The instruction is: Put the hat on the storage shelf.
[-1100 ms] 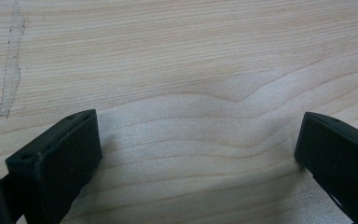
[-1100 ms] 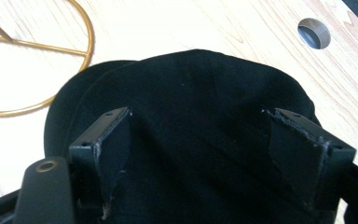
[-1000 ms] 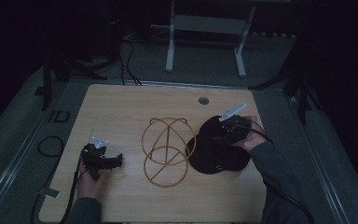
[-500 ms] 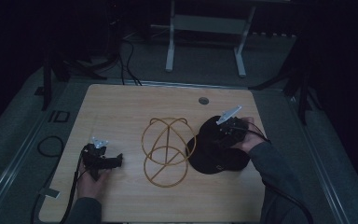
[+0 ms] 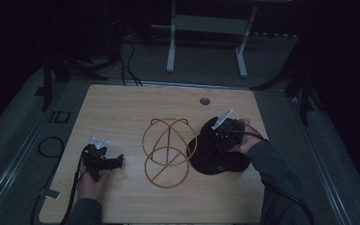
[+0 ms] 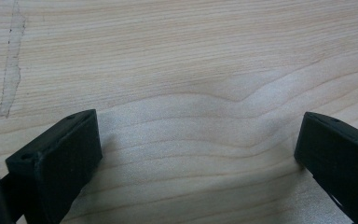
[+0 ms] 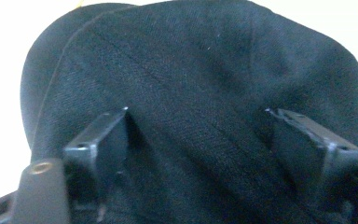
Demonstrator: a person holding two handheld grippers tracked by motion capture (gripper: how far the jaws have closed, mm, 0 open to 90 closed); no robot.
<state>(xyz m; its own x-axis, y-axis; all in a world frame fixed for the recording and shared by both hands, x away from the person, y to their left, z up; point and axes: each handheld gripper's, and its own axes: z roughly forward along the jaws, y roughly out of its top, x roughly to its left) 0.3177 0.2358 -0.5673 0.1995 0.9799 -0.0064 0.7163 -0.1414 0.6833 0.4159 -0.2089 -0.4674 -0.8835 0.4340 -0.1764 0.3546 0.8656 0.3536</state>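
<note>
Pale wood-grain table (image 5: 122,112), black cloth cap (image 5: 215,157), seemingly golden wire frame (image 5: 168,151)

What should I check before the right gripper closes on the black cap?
1. Right gripper jaws open: ok.
2. Black cap between those jaws: ok, fabric spans the gap.
3. Jaw tips touching the fabric: cannot tell.
4. Wire frame apart from the cap: not ok, their edges meet or overlap in the high view.
5. Left gripper out of the way: ok, open over bare table.

Wooden table (image 5: 122,112) — black cap (image 5: 215,157), wire frame (image 5: 168,150).
</note>
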